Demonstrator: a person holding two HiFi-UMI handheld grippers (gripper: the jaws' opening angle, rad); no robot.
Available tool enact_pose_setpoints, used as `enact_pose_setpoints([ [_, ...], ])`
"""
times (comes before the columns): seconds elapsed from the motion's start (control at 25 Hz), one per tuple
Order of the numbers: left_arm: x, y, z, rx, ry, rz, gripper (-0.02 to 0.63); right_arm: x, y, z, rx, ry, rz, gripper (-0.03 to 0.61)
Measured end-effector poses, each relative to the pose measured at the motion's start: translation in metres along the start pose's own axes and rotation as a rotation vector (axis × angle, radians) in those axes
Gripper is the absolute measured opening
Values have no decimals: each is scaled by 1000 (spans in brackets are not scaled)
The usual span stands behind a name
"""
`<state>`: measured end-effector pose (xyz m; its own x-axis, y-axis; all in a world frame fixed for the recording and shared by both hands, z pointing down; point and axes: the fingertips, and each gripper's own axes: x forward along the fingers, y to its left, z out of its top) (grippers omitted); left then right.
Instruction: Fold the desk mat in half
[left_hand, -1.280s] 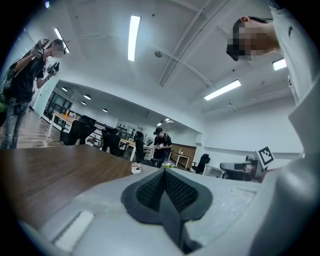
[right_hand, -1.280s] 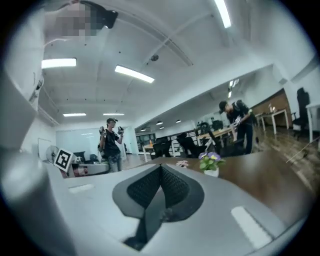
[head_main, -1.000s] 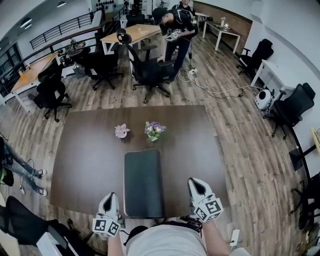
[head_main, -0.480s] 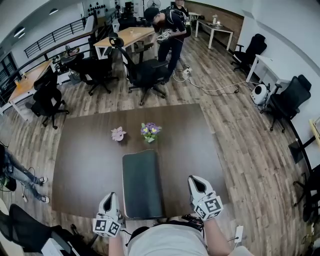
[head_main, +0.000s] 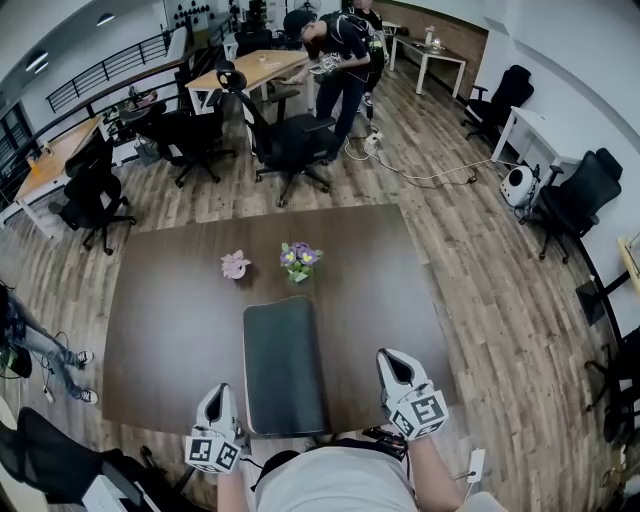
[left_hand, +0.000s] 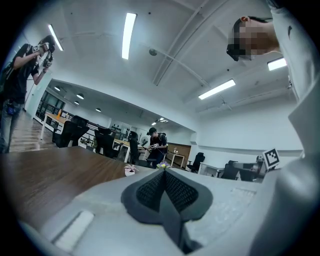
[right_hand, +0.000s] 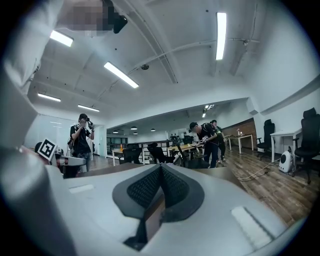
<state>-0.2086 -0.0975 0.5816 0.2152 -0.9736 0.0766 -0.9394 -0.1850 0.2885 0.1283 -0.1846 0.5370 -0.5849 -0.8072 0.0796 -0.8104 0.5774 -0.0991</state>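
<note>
A dark grey desk mat (head_main: 283, 366) lies on the brown table (head_main: 170, 320), a narrow strip running from the near edge toward the middle. My left gripper (head_main: 218, 401) is held at the near edge just left of the mat, its jaws pressed together with nothing between them. My right gripper (head_main: 393, 368) hovers at the near edge to the right of the mat, also shut and empty. In the left gripper view the gripper (left_hand: 164, 175) shows its pads touching. The right gripper view shows that gripper (right_hand: 160, 171) closed the same way.
A small purple flower pot (head_main: 299, 260) and a pink flower (head_main: 235, 264) stand beyond the mat's far end. Office chairs (head_main: 290, 140) and desks fill the room behind the table. A person (head_main: 335, 60) stands at the back; another person's legs (head_main: 40, 350) show at far left.
The view has shifted slightly; the person at the back has moved a little. Both grippers and the mat stay where they were.
</note>
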Motion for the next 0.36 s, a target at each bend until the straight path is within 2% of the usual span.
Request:
enact_pose_setpoints([
  [0.36,-2,-1,-6,-17,8,17,3,-2,-2,-2,-7,6,8,-2],
])
